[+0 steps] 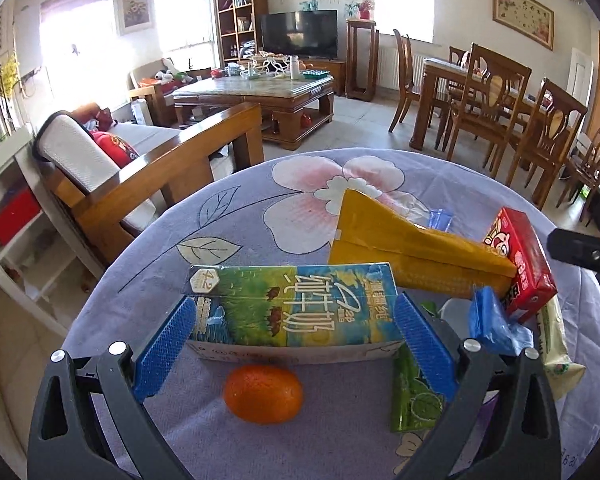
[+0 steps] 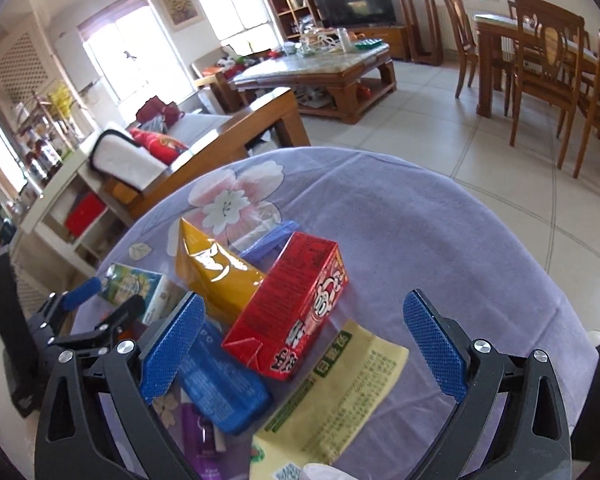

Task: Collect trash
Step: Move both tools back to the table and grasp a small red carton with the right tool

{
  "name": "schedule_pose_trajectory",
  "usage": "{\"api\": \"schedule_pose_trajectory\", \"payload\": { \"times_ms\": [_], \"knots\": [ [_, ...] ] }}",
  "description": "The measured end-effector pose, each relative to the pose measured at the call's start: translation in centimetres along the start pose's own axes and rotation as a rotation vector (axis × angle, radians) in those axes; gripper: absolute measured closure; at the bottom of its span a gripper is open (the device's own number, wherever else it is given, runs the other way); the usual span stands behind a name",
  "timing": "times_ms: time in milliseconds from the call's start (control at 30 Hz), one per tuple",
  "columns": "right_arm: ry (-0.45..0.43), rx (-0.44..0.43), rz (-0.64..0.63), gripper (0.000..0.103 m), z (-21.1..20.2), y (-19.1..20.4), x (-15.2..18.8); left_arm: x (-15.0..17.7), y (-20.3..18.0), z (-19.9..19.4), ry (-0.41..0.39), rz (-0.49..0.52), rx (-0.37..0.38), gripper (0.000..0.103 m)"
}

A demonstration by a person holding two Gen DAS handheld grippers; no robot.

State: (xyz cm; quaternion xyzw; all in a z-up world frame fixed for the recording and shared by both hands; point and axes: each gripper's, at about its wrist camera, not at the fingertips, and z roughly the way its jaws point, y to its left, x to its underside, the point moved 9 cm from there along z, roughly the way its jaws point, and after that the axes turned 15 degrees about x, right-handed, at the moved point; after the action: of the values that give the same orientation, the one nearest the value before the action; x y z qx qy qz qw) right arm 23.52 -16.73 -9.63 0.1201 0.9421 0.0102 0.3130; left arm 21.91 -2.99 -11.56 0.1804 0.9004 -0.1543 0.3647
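Observation:
In the left wrist view my left gripper (image 1: 296,336) has its blue pads against both ends of a green and blue milk carton (image 1: 296,308) lying on the purple floral tablecloth (image 1: 236,216). An orange (image 1: 263,394) lies between the fingers, nearer the camera. A yellow pouch (image 1: 404,252), a red carton (image 1: 522,260) and a blue wrapper (image 1: 496,322) lie to the right. In the right wrist view my right gripper (image 2: 304,344) is open over the red carton (image 2: 292,304), a blue packet (image 2: 220,392) and a yellow-green wrapper (image 2: 332,404). The left gripper (image 2: 96,300) shows at the left.
A green mint packet (image 1: 414,396) and a pale wrapper (image 1: 556,344) lie on the table (image 2: 440,232). A purple packet (image 2: 204,436) lies near the camera. A wooden armchair (image 1: 156,168) stands beyond the table's far left edge. Dining chairs (image 1: 492,108) stand at the right.

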Motion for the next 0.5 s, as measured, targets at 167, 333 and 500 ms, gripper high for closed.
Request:
{"api": "schedule_pose_trajectory", "payload": {
  "times_ms": [167,333,500],
  "knots": [
    [0.056,0.032,-0.013,0.005,3.1,1.1,0.0,-0.4,0.2,0.2,-0.014,0.001,-0.005,0.005],
    [0.064,0.042,-0.024,0.011,4.5,1.3,0.6,0.0,-1.0,-0.2,-0.017,0.036,0.011,0.005],
    [0.043,0.023,-0.054,0.042,5.1,2.3,1.1,0.4,-1.7,0.5,0.017,0.113,-0.064,0.004]
  ]
}}
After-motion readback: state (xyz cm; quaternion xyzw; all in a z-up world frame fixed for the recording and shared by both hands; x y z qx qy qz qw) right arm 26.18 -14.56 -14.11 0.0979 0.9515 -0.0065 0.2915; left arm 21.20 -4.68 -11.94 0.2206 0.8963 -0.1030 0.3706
